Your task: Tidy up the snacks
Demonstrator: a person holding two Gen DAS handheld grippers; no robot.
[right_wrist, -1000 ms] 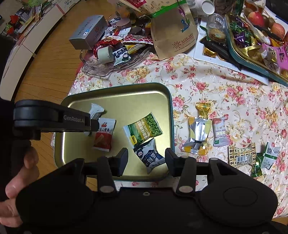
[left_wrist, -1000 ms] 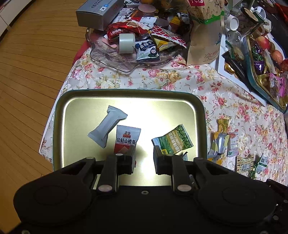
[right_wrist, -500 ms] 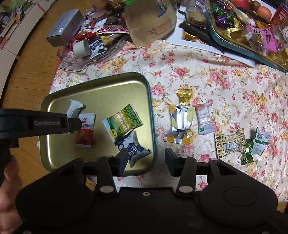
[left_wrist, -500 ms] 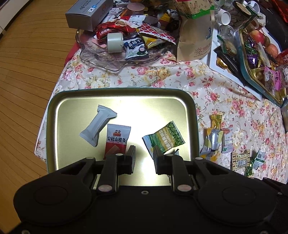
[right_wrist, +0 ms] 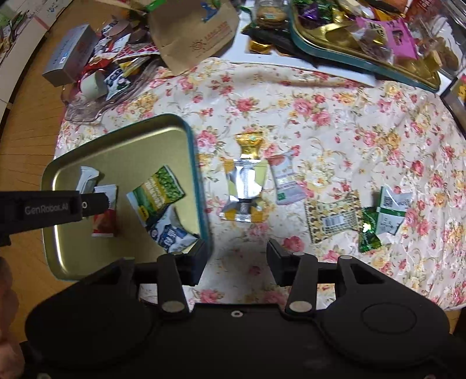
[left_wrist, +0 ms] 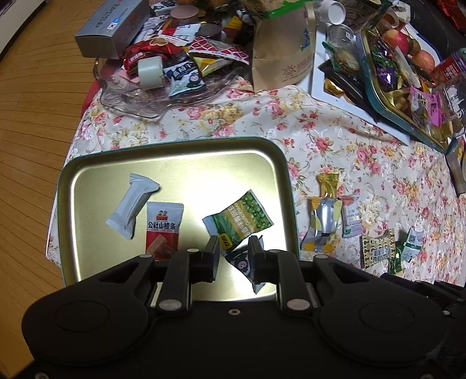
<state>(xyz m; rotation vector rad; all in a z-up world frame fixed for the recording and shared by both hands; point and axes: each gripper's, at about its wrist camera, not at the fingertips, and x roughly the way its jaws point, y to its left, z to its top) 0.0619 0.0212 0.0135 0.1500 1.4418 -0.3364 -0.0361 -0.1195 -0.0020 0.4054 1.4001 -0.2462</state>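
A gold metal tray (left_wrist: 96, 175) (right_wrist: 122, 145) lies on the floral cloth. In it lie a white packet (left_wrist: 132, 208), a red packet (left_wrist: 163, 227), a green pea packet (left_wrist: 240, 220) (right_wrist: 157, 191) and a blue-white packet (right_wrist: 170, 231) (left_wrist: 244, 262). My left gripper (left_wrist: 233, 256) hovers open and empty over the tray's near edge. My right gripper (right_wrist: 237, 255) is open and empty over the cloth right of the tray. Loose on the cloth lie a silver-yellow packet (right_wrist: 246, 186), a gold candy (right_wrist: 250, 142), a white-pink packet (right_wrist: 284, 179), a patterned packet (right_wrist: 332, 217) and green-white sweets (right_wrist: 390, 208).
A clear dish (left_wrist: 137, 96) piled with snacks, a grey box (left_wrist: 113, 26) and a brown paper bag (left_wrist: 282, 55) stand at the back. A second tray (right_wrist: 364, 55) of sweets and fruit sits back right. The table edge and wood floor (left_wrist: 29, 131) are to the left.
My right gripper has moved right, off the tray and over the cloth near the loose packets. My left gripper has drifted right over the tray. The snacks have not moved.
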